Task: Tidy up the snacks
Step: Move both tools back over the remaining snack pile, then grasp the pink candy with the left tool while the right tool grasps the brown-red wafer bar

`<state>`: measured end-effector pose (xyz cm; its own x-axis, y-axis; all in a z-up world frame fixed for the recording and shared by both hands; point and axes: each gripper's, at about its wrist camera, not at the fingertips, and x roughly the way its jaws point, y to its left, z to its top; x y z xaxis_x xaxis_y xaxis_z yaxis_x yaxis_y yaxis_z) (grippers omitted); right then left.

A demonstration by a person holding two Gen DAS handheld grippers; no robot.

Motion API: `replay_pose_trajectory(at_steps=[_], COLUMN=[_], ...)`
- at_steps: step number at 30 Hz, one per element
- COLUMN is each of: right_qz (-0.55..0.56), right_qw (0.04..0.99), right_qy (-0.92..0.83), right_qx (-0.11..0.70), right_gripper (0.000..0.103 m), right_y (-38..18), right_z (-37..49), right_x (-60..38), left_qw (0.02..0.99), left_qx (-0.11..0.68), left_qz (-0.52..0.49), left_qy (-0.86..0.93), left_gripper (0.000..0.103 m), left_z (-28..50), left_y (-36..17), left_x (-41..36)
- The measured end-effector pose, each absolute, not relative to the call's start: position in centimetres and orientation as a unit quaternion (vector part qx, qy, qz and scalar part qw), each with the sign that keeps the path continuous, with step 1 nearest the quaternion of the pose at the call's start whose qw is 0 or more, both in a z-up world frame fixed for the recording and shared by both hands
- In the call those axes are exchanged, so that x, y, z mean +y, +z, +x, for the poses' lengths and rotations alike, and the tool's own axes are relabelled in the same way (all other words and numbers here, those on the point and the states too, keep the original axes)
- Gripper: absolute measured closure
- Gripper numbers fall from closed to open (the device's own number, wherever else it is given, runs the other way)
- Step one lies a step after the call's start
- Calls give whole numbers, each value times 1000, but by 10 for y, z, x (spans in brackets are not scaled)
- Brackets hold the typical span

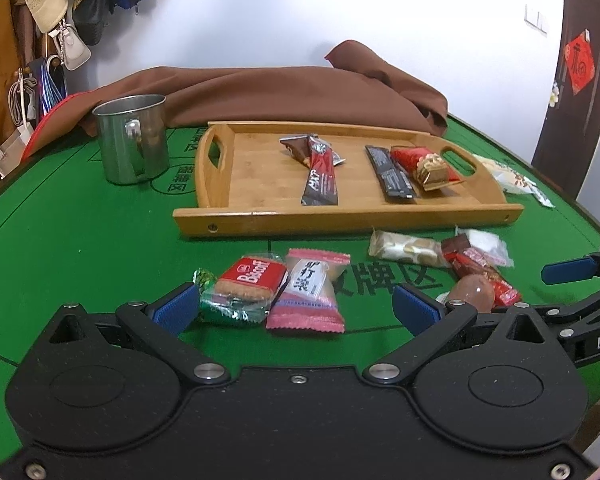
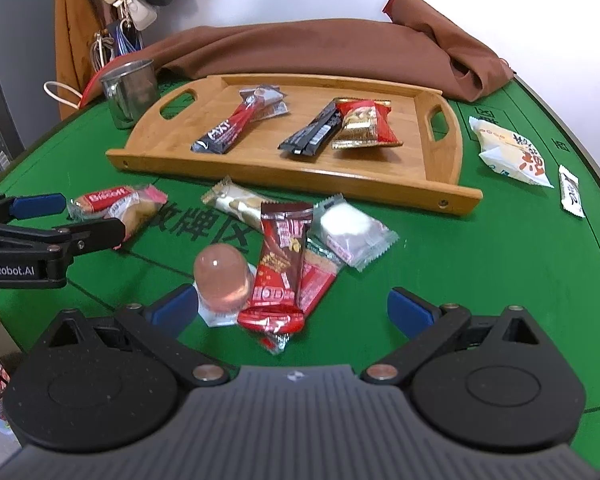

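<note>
A wooden tray on the green table holds several snack packets, among them a red-black stick and a red wafer pack. Loose snacks lie in front of it. My left gripper is open, low over a red Biscoff biscuit and a pink packet. My right gripper is open too, with a pink jelly cup and a red chocolate bar between its fingers. A white bun pack and a nougat bar lie just beyond.
A steel mug stands left of the tray. A brown cloth is heaped behind it. Two white packets lie right of the tray near the table's edge. Bags hang on the wall at the back left.
</note>
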<state>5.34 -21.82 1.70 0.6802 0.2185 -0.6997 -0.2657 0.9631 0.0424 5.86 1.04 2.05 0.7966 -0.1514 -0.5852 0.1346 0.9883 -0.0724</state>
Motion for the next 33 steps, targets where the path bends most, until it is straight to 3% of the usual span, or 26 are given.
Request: replay_pose_trajectory(at_steps=[10, 22, 24, 27, 33], right_qz=[-48, -56, -57, -54, -49], right_qw=[917, 925, 925, 924, 924], right_qy=[136, 124, 126, 127, 129], right_qx=[372, 356, 354, 357, 357], right_gripper=[0, 20, 24, 27, 29], right_y=[12, 19, 19, 19, 20], right_z=[49, 48, 48, 51, 54], right_x=[-213, -211, -208, -206, -204], left_qw=[946, 946, 945, 941, 937], left_qx=[316, 309, 312, 322, 334], left_qz=[-20, -1, -2, -13, -21], left_qy=[-64, -97, -101, -108, -103], left_gripper=[1, 44, 63, 77, 76], left_z=[60, 48, 49, 51, 60], left_y=[19, 28, 28, 26, 20], left_x=[16, 5, 3, 4, 7])
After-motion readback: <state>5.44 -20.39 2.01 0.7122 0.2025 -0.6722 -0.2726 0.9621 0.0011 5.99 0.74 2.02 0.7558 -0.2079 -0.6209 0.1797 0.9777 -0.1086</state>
